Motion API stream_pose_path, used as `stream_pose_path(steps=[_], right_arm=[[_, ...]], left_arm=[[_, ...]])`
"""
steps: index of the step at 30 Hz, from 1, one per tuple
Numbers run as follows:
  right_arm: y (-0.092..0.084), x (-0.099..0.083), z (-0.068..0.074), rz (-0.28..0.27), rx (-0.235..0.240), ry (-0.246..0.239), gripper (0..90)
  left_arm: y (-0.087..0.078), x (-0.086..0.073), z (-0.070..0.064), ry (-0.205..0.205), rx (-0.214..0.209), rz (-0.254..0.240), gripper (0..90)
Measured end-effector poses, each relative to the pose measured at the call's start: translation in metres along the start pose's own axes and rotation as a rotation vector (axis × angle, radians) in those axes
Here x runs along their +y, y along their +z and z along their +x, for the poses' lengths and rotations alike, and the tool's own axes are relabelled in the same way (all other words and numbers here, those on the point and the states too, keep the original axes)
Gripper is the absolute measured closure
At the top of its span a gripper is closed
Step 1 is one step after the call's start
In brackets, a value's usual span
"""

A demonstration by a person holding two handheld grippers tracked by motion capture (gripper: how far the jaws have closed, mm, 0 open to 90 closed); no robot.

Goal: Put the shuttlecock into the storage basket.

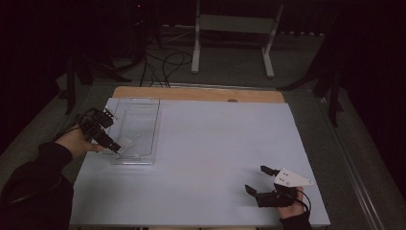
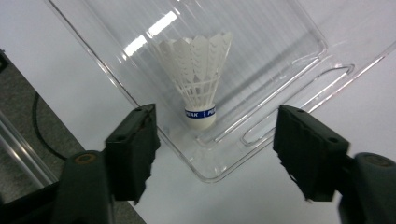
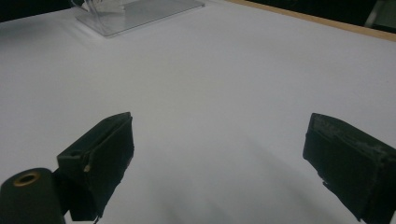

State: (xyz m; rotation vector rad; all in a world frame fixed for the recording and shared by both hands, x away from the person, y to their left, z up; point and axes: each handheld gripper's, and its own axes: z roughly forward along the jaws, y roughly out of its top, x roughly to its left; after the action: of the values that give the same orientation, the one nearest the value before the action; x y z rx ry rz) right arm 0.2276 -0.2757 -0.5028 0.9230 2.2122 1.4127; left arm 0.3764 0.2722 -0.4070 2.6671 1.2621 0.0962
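While the clear plastic tray (image 2: 299, 60) is lying on the white table (image 1: 210, 143) at my left, a white shuttlecock (image 2: 198, 79) is standing in it on its cork, feathers up, close to the tray's near corner. My left gripper (image 2: 215, 140) is hovering just over that corner with its jaws spread: the shuttlecock is sitting between and beyond the two pads, and neither pad is touching it. A blue band with white lettering is running round the cork, though part of the lettering is turning out of sight and I am not able to read it whole. From the high view the tray (image 1: 139, 127) is showing as a long rectangle near the table's left edge, and my left gripper (image 1: 115, 146) is reaching into its near end, but the shuttlecock there is melting into a pale smudge that I am hardly making out against the clear plastic. My right gripper (image 1: 258, 179) is resting well apart at the table's near right, jaws standing wide with only bare table between them. Looking along those jaws in the right gripper view (image 3: 219, 163), I am seeing the tray (image 3: 140, 14) far off at the top edge, cut by the frame and too blurred to tell what is in it. Past the table's far edge, a dim floor with cables (image 1: 163, 67) and a white stand (image 1: 234, 28) is sinking into the dark.
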Motion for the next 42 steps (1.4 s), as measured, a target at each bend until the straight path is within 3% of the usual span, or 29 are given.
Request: stream_pose_path(steps=[4,7,11,14,15,21,31,36,38,39,42], right_arm=[[0.000,0.000,0.000,0.001,-0.001,0.001,8.6],[0.000,0.000,0.000,0.000,-0.001,0.001,8.6],[0.000,0.000,0.000,-0.002,-0.001,0.004,8.6],[-0.001,0.000,0.000,-0.002,-0.004,-0.001,8.6],[-0.001,0.001,0.000,-0.005,-0.004,-0.001,8.6],[-0.001,0.000,0.000,-0.005,-0.004,0.004,8.6],[-0.001,0.000,0.000,-0.005,-0.004,0.002,8.6],[0.000,0.000,0.000,-0.003,-0.001,0.004,8.6],[0.000,0.000,0.000,-0.004,-0.001,0.005,8.6],[0.000,0.000,0.000,-0.003,-0.003,0.003,8.6],[0.000,0.000,0.000,-0.003,0.000,0.005,8.6]], left_arm=[[-0.002,0.002,-0.002,-0.013,0.000,-0.023,20.3],[-0.002,0.003,-0.004,-0.008,-0.024,-0.030,11.6],[-0.001,0.004,-0.008,0.025,-0.056,-0.032,1.9],[-0.001,0.005,-0.008,0.019,-0.050,-0.050,1.3],[-0.002,0.006,-0.008,0.020,-0.070,-0.065,0.5],[-0.007,0.009,-0.014,0.044,-0.098,-0.113,0.1],[-0.009,0.013,-0.025,0.053,-0.128,-0.206,0.1],[-0.010,0.016,-0.031,0.070,-0.118,-0.217,0.1],[-0.012,0.018,-0.034,0.086,-0.117,-0.221,0.1],[-0.012,0.019,-0.039,0.110,-0.096,-0.221,0.1],[-0.013,0.020,-0.041,0.117,-0.119,-0.228,0.1]])
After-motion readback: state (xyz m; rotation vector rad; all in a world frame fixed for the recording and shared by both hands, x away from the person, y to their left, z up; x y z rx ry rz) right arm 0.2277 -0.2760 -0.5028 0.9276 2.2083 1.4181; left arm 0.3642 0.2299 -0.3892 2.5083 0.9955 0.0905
